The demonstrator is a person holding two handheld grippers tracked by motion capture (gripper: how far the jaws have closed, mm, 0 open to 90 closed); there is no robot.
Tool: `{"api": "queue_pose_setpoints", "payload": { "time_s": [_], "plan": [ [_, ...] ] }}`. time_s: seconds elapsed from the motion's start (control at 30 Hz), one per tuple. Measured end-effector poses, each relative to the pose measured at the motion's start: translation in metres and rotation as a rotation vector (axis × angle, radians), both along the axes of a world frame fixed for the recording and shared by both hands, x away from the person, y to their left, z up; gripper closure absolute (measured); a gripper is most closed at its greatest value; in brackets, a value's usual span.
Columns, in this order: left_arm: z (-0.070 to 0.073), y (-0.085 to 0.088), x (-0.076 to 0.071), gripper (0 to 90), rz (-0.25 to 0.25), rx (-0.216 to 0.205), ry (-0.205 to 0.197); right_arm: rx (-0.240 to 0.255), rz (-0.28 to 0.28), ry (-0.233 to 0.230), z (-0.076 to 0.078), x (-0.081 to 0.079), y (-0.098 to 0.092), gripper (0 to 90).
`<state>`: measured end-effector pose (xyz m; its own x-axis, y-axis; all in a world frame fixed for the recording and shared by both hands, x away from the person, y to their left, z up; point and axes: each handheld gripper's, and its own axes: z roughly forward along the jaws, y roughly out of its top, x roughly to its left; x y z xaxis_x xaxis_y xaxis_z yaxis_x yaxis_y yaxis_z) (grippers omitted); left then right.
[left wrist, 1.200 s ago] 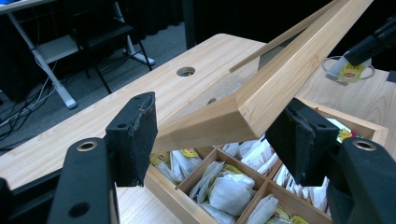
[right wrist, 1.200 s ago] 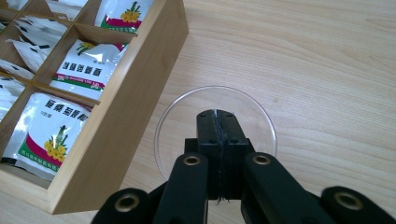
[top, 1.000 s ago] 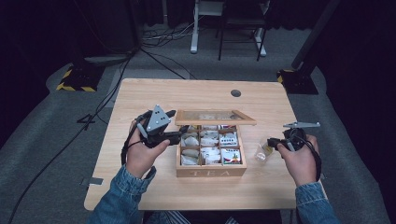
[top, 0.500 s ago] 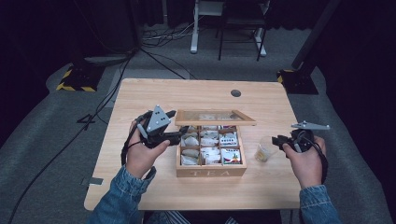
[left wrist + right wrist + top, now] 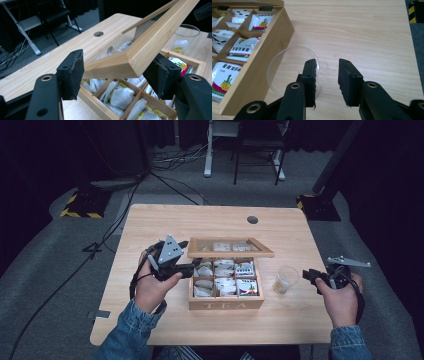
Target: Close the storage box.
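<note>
The left claw (image 5: pixel 189 268) pinches the front-left corner of the tea box's lid (image 5: pixel 230 247), holding it propped above the tea box (image 5: pixel 226 304) mid-table. The glass (image 5: pixel 286 279) stands just right of the box. The right claw (image 5: pixel 310 274), jaws having just spread and empty, sits just right of the glass, nearer it.

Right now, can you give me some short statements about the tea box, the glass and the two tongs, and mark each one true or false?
1. The lid of the tea box is raised. True.
2. The left tongs hold a tea bag. False: their pads stand at the corner of the lid.
3. The glass stands on the table, to the right of the tea box. True.
4. The right tongs are closed on the glass. False: they are open, with nothing between them; the glass is beside them.
5. The glass lies inside the tea box. False: it stands outside it.
</note>
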<state>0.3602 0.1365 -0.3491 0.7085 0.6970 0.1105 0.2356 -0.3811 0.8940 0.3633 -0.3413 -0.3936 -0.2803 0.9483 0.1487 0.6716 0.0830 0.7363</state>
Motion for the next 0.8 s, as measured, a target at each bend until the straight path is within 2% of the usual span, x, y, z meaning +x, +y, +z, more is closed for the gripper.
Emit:
{"api": "queue_pose_setpoints", "payload": {
  "time_s": [0.17,0.3,0.43,0.53,0.7,0.77,0.8],
  "plan": [
    [-0.001,-0.001,-0.003,34.8,0.007,0.013,0.009,0.019,-0.021,0.004,-0.012,-0.002,-0.009,67.2],
    [-0.002,-0.003,-0.005,34.8,0.013,0.019,0.012,-0.018,-0.012,-0.018,-0.026,-0.002,-0.015,56.9],
    [-0.007,-0.005,-0.006,34.8,0.010,0.027,0.025,-0.024,0.017,-0.024,-0.042,0.001,-0.020,50.8],
    [-0.012,-0.006,-0.006,34.8,0.020,0.036,0.033,-0.051,0.040,-0.034,-0.057,0.005,-0.024,45.6],
    [-0.015,-0.009,-0.009,34.9,0.030,0.049,0.026,-0.051,0.038,-0.061,-0.079,0.007,-0.029,42.4],
    [-0.016,-0.012,-0.012,34.8,0.028,0.056,0.025,-0.080,0.052,-0.044,-0.084,0.008,-0.030,41.8],
    [-0.016,-0.013,-0.013,34.6,0.031,0.064,0.021,-0.083,0.054,-0.050,-0.086,0.008,-0.032,41.6]
  ]
}}
